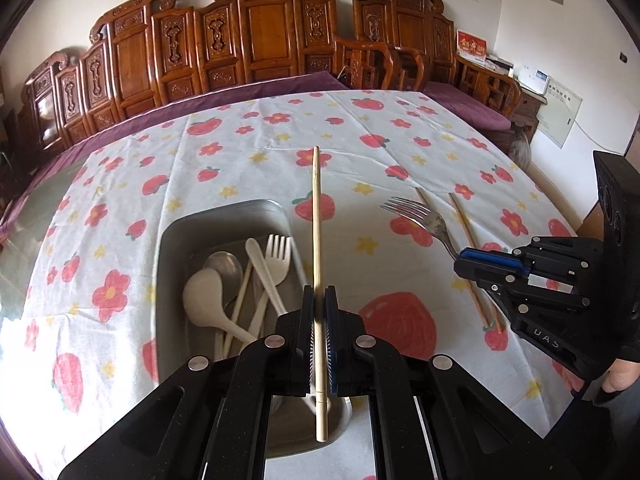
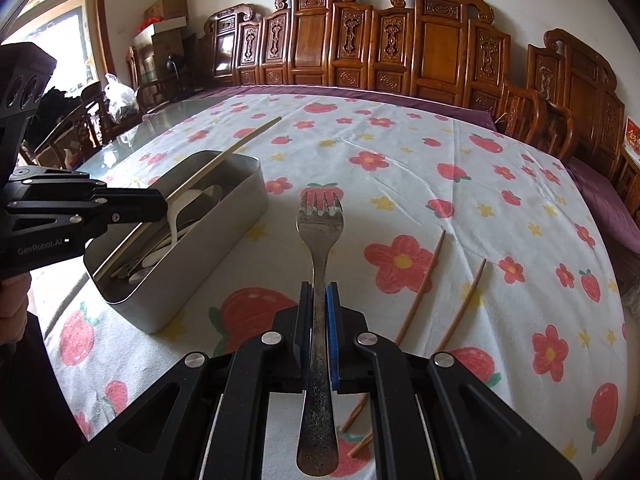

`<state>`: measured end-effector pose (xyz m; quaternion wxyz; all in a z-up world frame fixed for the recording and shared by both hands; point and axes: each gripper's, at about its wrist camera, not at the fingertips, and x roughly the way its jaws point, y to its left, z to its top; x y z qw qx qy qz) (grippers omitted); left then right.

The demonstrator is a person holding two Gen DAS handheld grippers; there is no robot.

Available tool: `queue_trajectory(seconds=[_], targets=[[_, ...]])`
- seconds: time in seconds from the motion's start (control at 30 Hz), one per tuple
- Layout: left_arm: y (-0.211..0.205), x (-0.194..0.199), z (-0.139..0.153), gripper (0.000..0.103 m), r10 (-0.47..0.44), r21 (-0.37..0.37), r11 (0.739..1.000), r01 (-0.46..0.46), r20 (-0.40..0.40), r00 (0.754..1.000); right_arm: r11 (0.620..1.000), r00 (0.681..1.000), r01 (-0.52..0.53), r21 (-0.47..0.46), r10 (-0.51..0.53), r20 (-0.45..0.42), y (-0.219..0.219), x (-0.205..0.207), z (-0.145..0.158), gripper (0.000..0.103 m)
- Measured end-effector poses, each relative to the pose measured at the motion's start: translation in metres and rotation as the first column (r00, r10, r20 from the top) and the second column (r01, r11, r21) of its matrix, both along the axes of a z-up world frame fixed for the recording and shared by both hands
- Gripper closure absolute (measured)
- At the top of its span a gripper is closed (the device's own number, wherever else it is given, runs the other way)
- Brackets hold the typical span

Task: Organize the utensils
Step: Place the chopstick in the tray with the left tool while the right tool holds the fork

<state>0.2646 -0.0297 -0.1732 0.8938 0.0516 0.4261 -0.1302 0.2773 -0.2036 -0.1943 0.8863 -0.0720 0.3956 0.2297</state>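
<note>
My left gripper point(image 1: 319, 300) is shut on a pale wooden chopstick point(image 1: 317, 232) and holds it above the right side of the metal tray point(image 1: 168, 240). The tray holds white plastic spoons point(image 1: 204, 300), a white fork point(image 1: 278, 256) and a metal spoon. My right gripper point(image 2: 320, 296) is shut on a metal fork point(image 2: 320, 240), held above the tablecloth right of the tray point(image 2: 240, 204). It also shows in the left wrist view point(image 1: 480, 262) with the fork point(image 1: 420, 216). Two brown chopsticks point(image 2: 420, 292) lie on the cloth to the right.
A flowered tablecloth point(image 1: 240, 152) covers the table. Carved wooden chairs point(image 1: 260, 36) and a purple cushion line the far edge. Boxes and a plastic bag point(image 2: 120, 96) sit at the far left in the right wrist view.
</note>
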Motion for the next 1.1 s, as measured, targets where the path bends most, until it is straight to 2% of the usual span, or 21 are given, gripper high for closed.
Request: queue_trajectory(seconds=[0.2,0.53,1.0,1.1], targets=[[0.021,-0.001,-0.008,0.099,0.020,0.022,1.000,-0.020,-0.006,1.000,0.999,1.000,-0.028,-0.018,0.028,-0.003,0.016,-0.007,-0.004,0.095],[0.053,0.009,-0.034,0.099,0.071,0.014,0.997,-0.070,-0.080,0.994,1.000,1.000,-0.020,-0.024,0.020,-0.013,0.016,-0.005,-0.010,0.095],[0.042,0.020,-0.051,0.098,0.077,0.036,0.997,-0.073,-0.129,0.989,1.000,1.000,-0.007,-0.022,0.006,-0.021,0.011,-0.002,-0.014,0.095],[0.042,0.019,-0.051,0.089,0.086,0.041,0.996,-0.081,-0.128,0.988,1.000,1.000,-0.008,-0.017,0.008,-0.023,0.011,-0.002,-0.013,0.095]])
